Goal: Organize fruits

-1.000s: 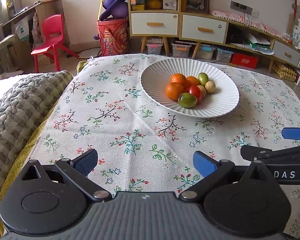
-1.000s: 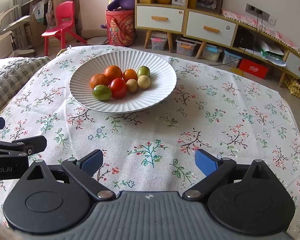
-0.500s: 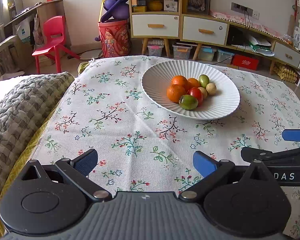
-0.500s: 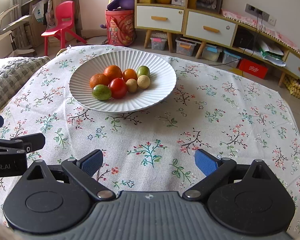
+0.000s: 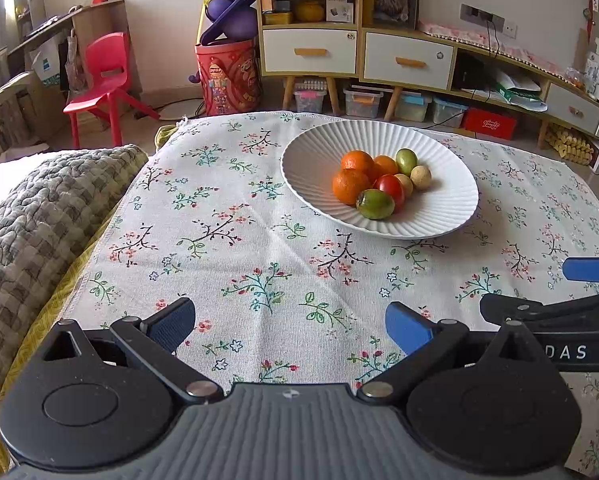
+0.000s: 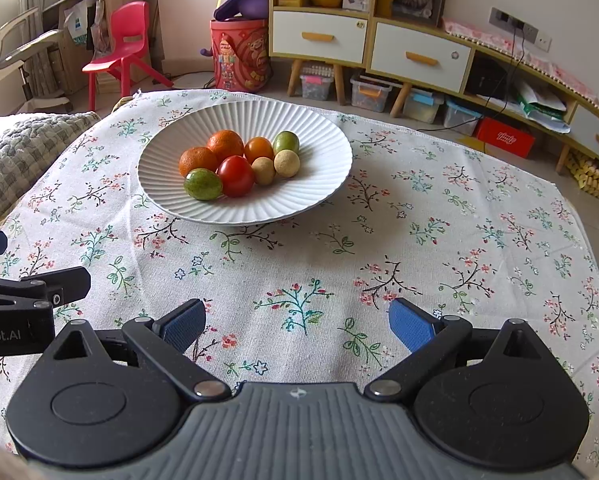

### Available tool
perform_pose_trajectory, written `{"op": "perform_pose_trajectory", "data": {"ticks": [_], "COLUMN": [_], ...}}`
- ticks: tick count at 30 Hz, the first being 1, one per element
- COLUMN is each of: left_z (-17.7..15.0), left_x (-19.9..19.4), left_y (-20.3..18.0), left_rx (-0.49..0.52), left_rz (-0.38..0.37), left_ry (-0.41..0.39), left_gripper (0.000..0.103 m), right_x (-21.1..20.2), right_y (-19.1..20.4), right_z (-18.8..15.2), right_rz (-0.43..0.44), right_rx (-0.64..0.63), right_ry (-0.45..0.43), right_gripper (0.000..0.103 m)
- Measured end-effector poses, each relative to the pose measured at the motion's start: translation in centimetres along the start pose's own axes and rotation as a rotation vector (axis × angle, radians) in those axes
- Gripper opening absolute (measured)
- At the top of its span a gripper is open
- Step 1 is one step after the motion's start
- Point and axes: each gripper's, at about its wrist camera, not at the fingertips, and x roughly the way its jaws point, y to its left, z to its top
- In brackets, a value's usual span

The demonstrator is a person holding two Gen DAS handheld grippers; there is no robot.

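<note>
A white ribbed plate (image 5: 451,204) (image 6: 323,184) sits on the floral tablecloth and holds several fruits: two oranges (image 5: 349,186) (image 6: 197,160), a red tomato (image 5: 389,187) (image 6: 235,175), green fruits (image 5: 374,204) (image 6: 202,184) and small tan ones (image 5: 420,177) (image 6: 286,163). My left gripper (image 5: 291,322) is open and empty, low over the cloth, short of the plate and to its left. My right gripper (image 6: 297,322) is open and empty, near the table's front, with the plate ahead to the left. Each gripper shows at the edge of the other's view.
A grey quilted blanket (image 5: 31,224) lies along the table's left edge. Beyond the table stand a red chair (image 5: 105,80), a red toy bin (image 5: 227,76) and a low cabinet with drawers (image 5: 311,50). Storage boxes sit on the floor under the cabinet.
Both grippers have drifted back and up very slightly; the plate appears a touch lower in the left view. Both stay open and empty.
</note>
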Motion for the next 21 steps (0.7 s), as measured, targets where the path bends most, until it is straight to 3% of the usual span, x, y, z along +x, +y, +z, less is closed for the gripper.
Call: {"op": "perform_pose_trajectory", "data": {"ticks": [14, 21], "left_z": [0.09, -0.01], "left_x": [-0.09, -0.55], "left_y": [-0.08, -0.22], "left_rx": [0.003, 0.027], "left_rz": [-0.006, 0.016], "left_ry": [-0.002, -0.041], "left_gripper": [0.092, 0.092], "right_x": [0.01, 0.01], "right_y": [0.01, 0.0], "right_z": [0.01, 0.01], "right_rz": [0.0, 0.0], "right_rx": [0.0, 0.0], "right_ry": [0.0, 0.0], "right_gripper": [0.098, 0.098]}}
